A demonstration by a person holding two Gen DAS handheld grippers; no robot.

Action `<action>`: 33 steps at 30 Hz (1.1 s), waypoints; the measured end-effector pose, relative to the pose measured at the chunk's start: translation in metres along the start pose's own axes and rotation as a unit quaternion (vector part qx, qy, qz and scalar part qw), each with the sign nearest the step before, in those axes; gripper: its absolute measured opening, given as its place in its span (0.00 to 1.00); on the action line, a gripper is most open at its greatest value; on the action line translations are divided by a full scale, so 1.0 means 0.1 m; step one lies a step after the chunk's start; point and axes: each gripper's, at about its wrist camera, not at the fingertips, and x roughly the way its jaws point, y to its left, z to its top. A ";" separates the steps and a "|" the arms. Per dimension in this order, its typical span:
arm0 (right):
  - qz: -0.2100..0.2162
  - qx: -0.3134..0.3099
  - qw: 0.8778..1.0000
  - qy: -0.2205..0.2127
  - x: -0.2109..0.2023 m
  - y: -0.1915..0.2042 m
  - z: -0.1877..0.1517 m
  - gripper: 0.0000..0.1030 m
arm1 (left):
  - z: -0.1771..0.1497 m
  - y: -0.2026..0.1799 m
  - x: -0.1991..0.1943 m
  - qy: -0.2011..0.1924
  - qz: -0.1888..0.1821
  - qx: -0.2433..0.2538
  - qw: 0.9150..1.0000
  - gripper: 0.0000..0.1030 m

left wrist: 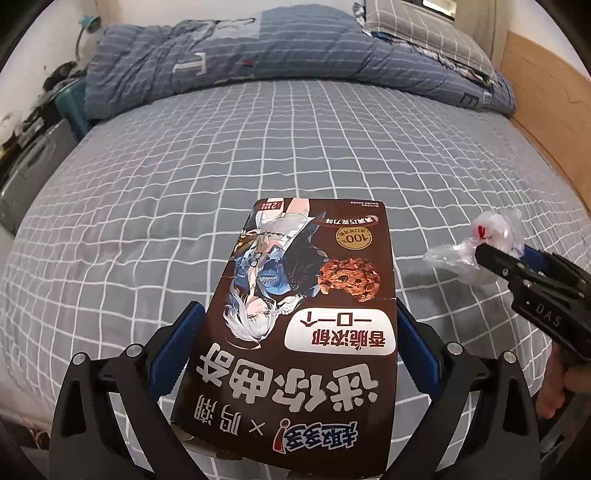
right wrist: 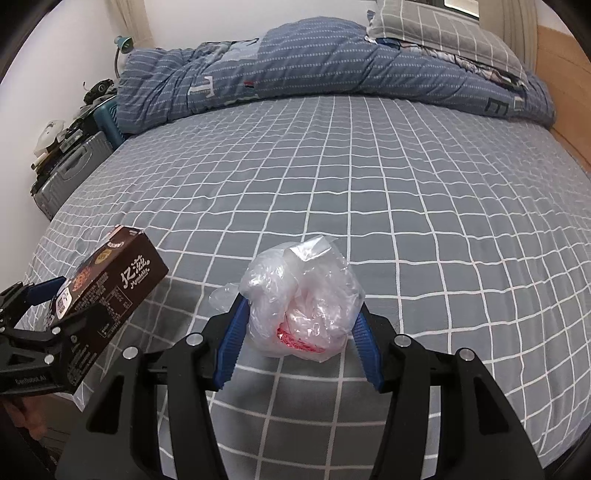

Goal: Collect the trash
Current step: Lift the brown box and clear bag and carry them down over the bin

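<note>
While both grippers hung over the near part of the bed (left wrist: 258, 147), each had trash clamped between its blue pads. The left gripper (left wrist: 295, 332) grasped a brown cookie box (left wrist: 306, 314) by its long sides, the box lying flat and pointing away toward the far end of the bed, its printed face up and showing a cartoon figure, a chocolate cookie and white lettering. Seen from the right wrist view, that same box (right wrist: 110, 291) sat at the near left, tilted, with its side panel of small print turned toward the camera and the left gripper's black frame (right wrist: 33, 332) around it.

The right gripper (right wrist: 299, 325) was closed on a crumpled clear plastic bag (right wrist: 303, 288) with a patch of red print near its bottom; the bag bulged up and out above the pads. From the left wrist view the bag (left wrist: 476, 247) appeared at the near right, well apart from the box, pinched at the tip of the right gripper (left wrist: 491, 254).

Under both lay a grey sheet (right wrist: 369, 184) with a white grid. A blue quilt (right wrist: 295, 74) was bunched along the far edge, with a grey checked pillow (right wrist: 443, 33) at the far right. A grey suitcase (right wrist: 70, 173) stood beside the bed at the far left.
</note>
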 end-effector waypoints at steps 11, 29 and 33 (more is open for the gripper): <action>-0.010 -0.016 1.000 -0.014 -0.31 0.13 -0.25 0.50 | -0.16 -0.03 -0.28 -0.031 0.004 -0.017 0.999 0.92; -0.016 -0.022 0.999 -0.034 -0.75 0.28 -0.55 0.50 | -0.58 0.07 -0.70 -0.046 -0.003 -0.043 0.998 0.92; -0.015 -0.022 0.999 -0.036 -0.85 0.31 -0.63 0.50 | -0.69 0.06 -0.80 -0.050 0.001 -0.043 0.998 0.92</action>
